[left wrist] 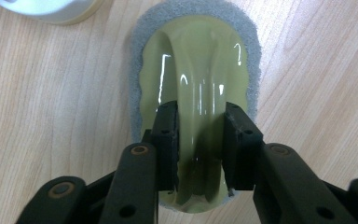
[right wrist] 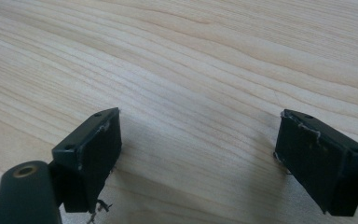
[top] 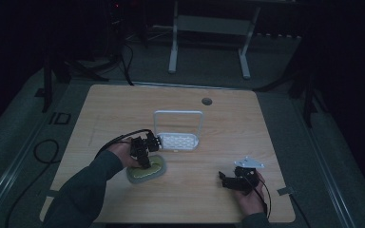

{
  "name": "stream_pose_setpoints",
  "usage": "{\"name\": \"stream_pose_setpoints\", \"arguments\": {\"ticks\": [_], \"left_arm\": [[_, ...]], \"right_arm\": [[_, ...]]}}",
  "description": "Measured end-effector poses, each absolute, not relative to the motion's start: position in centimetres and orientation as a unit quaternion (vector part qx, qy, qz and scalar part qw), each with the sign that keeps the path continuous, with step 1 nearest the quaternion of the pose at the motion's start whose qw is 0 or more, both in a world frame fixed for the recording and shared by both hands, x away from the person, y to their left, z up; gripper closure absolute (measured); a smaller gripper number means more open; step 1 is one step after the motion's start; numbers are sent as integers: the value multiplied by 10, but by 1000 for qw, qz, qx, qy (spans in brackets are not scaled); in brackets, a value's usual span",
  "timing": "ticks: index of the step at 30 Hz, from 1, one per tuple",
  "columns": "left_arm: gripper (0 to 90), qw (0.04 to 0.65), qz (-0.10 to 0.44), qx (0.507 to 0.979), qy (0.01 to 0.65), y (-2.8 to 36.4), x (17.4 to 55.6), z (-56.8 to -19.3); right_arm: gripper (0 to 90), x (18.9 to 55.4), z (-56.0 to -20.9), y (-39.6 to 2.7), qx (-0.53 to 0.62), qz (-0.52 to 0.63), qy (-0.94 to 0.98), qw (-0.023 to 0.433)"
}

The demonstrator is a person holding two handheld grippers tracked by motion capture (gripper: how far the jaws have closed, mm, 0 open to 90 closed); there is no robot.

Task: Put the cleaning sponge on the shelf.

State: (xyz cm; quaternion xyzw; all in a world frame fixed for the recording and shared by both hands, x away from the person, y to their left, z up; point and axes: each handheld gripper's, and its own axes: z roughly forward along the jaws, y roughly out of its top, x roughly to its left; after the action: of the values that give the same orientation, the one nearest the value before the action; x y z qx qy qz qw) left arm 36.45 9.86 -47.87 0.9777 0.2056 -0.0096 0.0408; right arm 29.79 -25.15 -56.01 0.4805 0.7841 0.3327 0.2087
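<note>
Jaws of the left gripper (left wrist: 199, 140) clamp the scrubber's (left wrist: 196, 60) pale green handle on the worktop (top: 228, 118). Lifting it remains, probably toward the white rack (top: 179, 141); the right gripper (right wrist: 200, 158) rests, jaws spread and empty.

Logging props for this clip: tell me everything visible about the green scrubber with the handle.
The scrubber is an oval grey sponge pad topped by a glossy pale-green plastic shell with a raised central handle ridge. It lies flat on the wooden table, near the front-left, just in front of a white rack. The left gripper straddles the ridge, pads against its sides.
</note>
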Motion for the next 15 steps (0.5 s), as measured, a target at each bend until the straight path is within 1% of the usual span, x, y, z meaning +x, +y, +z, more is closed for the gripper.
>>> {"name": "stream_pose_setpoints", "arguments": {"ticks": [6,15], "left_arm": [[714,30,-4,980,197,97,364,-477],[716,40,4,983,181,96,363,-468]], "right_arm": [[140,298,-560,-252,480,333,784,209],[140,298,-560,-252,480,333,784,209]]}}
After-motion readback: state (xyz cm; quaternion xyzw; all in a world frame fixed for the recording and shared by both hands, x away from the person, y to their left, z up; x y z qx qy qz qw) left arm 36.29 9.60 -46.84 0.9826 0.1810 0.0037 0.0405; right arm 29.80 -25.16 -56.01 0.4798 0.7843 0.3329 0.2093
